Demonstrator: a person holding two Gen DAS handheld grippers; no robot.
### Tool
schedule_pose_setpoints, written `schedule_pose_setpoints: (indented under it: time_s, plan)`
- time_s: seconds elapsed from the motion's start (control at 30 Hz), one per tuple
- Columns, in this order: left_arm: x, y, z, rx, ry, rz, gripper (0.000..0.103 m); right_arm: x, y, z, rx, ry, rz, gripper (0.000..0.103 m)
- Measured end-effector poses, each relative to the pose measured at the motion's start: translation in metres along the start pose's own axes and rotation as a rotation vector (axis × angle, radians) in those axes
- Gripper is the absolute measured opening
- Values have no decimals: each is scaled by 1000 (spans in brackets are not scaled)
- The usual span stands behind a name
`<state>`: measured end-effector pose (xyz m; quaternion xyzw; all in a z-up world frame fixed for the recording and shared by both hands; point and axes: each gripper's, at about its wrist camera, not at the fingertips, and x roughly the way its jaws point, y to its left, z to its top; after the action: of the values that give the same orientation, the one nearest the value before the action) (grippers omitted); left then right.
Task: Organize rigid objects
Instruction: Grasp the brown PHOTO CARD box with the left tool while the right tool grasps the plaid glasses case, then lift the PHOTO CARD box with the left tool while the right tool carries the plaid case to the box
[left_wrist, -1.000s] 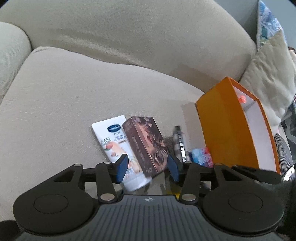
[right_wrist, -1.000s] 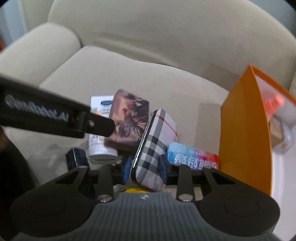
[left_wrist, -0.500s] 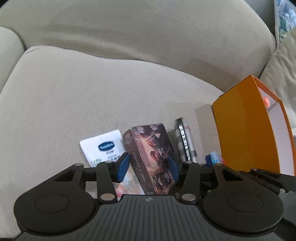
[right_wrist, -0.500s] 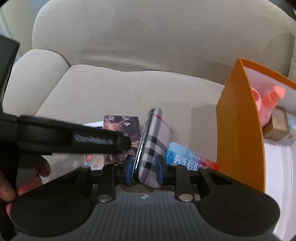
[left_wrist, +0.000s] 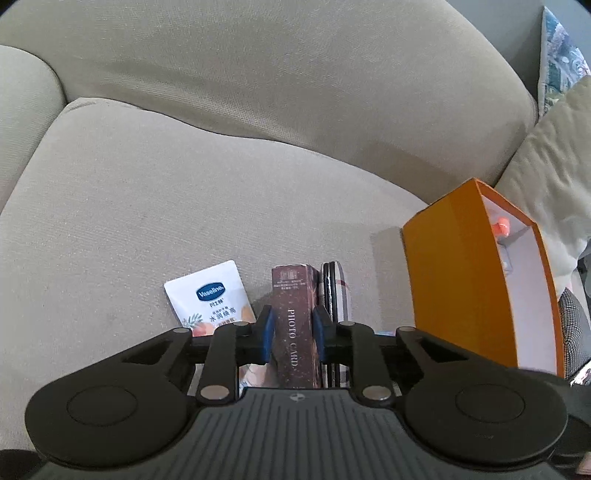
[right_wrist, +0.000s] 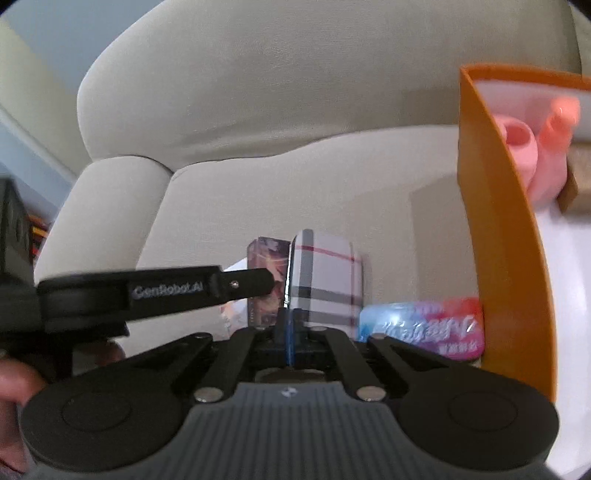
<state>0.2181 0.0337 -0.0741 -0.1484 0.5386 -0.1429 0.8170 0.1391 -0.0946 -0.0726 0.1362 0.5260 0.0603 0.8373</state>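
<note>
The photo card box (left_wrist: 295, 325) stands on edge on the sofa seat (left_wrist: 184, 206), its narrow spine facing my left tool (left_wrist: 293, 334) and its long axis running straight away from me, in line with the tool's fingers. My left jaws have just been closing and now the blue pads (left_wrist: 266, 332) press on the box's two broad faces, so I hold it. Just to its right, touching or nearly so, stands the plaid case (right_wrist: 325, 280), also on edge and also lengthwise away from me. My right tool (right_wrist: 291, 332) has just been closing too: its pads look pressed together around the case's thin near edge, so I judge it pinched there, though the contact is too small and dark to be sure. The Vaseline packet (left_wrist: 212, 299) lies flat on the seat to the left of the box, partly under my left tool. A blue and pink pack (right_wrist: 421, 325) lies to the right of the case, against the foot of the orange box (right_wrist: 495, 236). That open box is off to the right of both tools and nearer my right hand, with pink bottles (right_wrist: 535, 147) already inside. I judge that both pieces must lift clear and travel right, over the orange wall.
</note>
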Motion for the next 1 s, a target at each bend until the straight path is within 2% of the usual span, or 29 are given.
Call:
schedule_pose_setpoints:
  time_s: [0.07, 0.13, 0.17, 0.2, 0.23, 0.27, 0.33, 0.43, 0.5, 0.53, 0.6, 0.67, 0.73, 0.8, 0.9, 1.0]
  plan:
    - [2, -3, 1, 2, -3, 5, 24, 1, -4, 2, -9, -7, -36, 0]
    - [-1, -5, 3, -3, -2, -22, 24, -1, -12, 7, 40, -9, 6, 6]
    - [-1, -7, 3, -5, 1, -40, 19, -2, -12, 8, 39, -16, 18, 7]
    - [1, -11, 5, -3, 8, -54, 13, -3, -13, 9, 29, -12, 19, 16]
    - [3, -16, 6, 5, 19, -65, 10, -3, -13, 9, 18, 0, 18, 33]
    - [6, -20, 6, 13, 23, -73, 10, -2, -13, 10, 14, 5, 14, 36]
    - [14, -28, 6, 32, 25, -49, 10, 0, -14, 11, -2, 15, -7, 35]
    - [24, -28, 6, -2, 55, -44, 21, 2, -11, 12, -41, 15, -49, 36]
    - [26, -29, 6, -11, 52, -38, 24, 1, -14, 12, -42, 11, -43, 32]
    - [25, -28, 6, -16, 53, -34, 29, 3, -17, 12, -35, 11, -35, 28]
    - [25, -26, 6, -32, 52, -29, 36, 5, -24, 11, -14, 14, -21, 27]
    - [26, -24, 6, -37, 54, -27, 46, 2, -29, 5, -1, 12, -23, 20]
    - [27, -23, 7, -39, 62, -33, 49, 2, -31, 5, -3, 12, -30, 17]
    - [29, -22, 8, -41, 68, -39, 50, -2, -27, 4, -13, 17, -28, 18]
    - [37, -21, 8, -33, 85, -3, 49, 11, -21, 8, -35, 25, -35, 22]
    - [39, -17, 8, -23, 86, 24, 43, 17, -18, 9, -37, 26, -36, 24]
